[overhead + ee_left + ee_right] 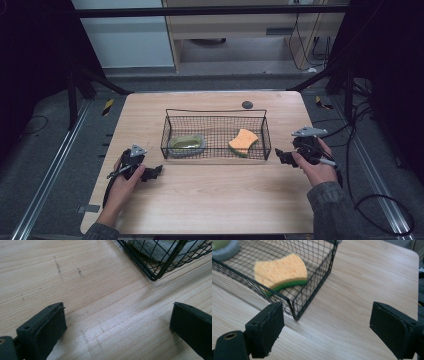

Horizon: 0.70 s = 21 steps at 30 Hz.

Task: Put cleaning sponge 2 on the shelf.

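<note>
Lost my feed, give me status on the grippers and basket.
Left gripper open, empty, at basket's left corner. Right gripper open, empty, off its right end. Orange sponge and grey-green pad inside. Nothing in the way.

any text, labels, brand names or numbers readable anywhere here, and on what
None can be read.
The orange sponge, the wire basket and the grey-rimmed green pad carry no print.
The wooden table shows only faint dark scuff marks, not letters.
The yellow-and-black striped pieces on the floor are warning stripes, without words.
The left gripper and the right gripper show no label on their black jaws.
</note>
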### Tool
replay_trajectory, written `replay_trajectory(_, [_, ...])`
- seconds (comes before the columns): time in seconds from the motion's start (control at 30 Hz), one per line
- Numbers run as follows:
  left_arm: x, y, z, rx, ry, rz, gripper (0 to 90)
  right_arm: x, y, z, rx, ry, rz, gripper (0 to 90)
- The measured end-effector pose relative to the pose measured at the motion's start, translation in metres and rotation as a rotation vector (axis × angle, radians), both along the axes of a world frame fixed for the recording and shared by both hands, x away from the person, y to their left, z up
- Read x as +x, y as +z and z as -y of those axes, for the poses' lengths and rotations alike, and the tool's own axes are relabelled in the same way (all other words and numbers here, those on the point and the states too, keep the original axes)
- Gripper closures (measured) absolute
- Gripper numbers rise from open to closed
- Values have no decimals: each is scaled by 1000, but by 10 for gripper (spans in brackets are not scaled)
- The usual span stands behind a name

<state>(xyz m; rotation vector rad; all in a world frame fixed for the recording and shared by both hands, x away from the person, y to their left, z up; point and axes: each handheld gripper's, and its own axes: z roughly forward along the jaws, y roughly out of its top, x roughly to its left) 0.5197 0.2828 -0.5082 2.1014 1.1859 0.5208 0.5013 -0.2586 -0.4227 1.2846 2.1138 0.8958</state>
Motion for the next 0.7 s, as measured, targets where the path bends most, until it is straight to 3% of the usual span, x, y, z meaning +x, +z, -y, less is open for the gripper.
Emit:
replay_trajectory(0.13, [0, 0, 0, 0, 0, 0, 0, -1, -23, 5, 0, -16, -17, 120])
replay_trajectory(0.33, [0, 0, 0, 0, 0, 0, 0, 13, -53, 5, -7, -57, -60, 111])
replay_trajectory(0.4, [0, 0, 0, 0, 0, 0, 0, 20, -61, 8, 29, -87, -70, 118])
replay_trajectory(0.47, [0, 0, 0, 0, 0, 0, 0, 24, -65, 11, 60, -110, -80, 121])
replay_trajectory(0.7, [0, 0, 0, -1, -1, 0, 0, 38, -76, 14, 46, -150, -57, 111])
